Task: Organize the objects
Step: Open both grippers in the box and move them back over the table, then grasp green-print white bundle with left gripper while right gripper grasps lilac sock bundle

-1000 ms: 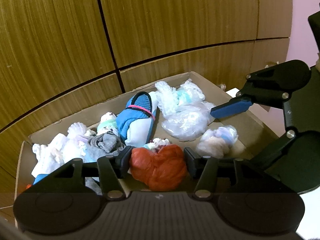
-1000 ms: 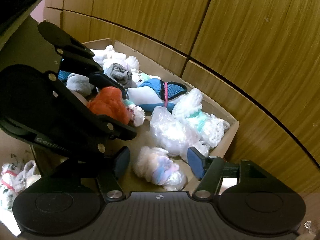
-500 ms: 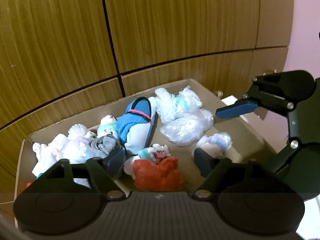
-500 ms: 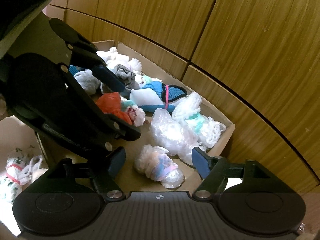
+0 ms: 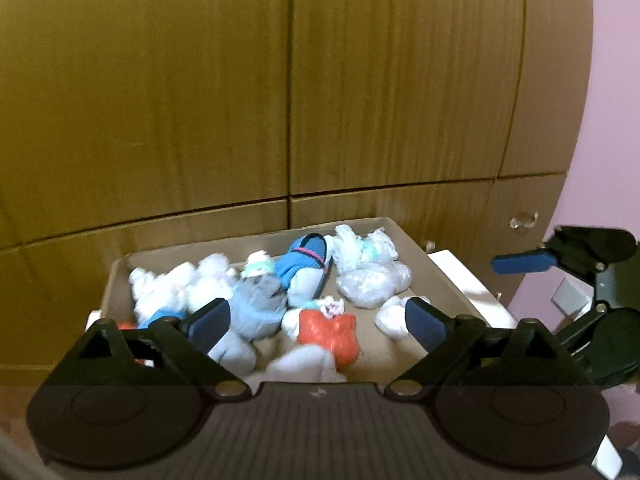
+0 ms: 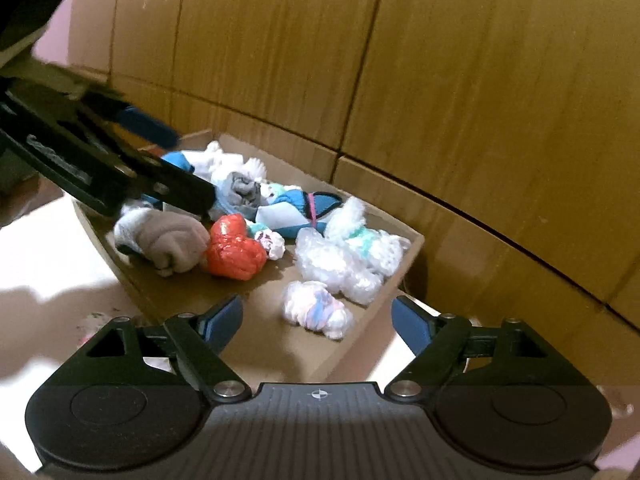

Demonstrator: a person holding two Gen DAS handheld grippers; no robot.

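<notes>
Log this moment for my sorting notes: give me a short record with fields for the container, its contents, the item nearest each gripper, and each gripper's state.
container: open cardboard box against wood-panelled wall
contents: bundled socks, some wrapped in clear plastic
nearest left gripper: red bundle, lying free in the box
nearest right gripper: pastel wrapped bundle, lying free
left gripper: open, jaws just widened, holding nothing
right gripper: open, jaws just widened, holding nothing

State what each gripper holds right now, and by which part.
Nothing. The left gripper and right gripper have just been opening; both stand open and empty above the cardboard box, with the red bundle lying loose inside.
</notes>
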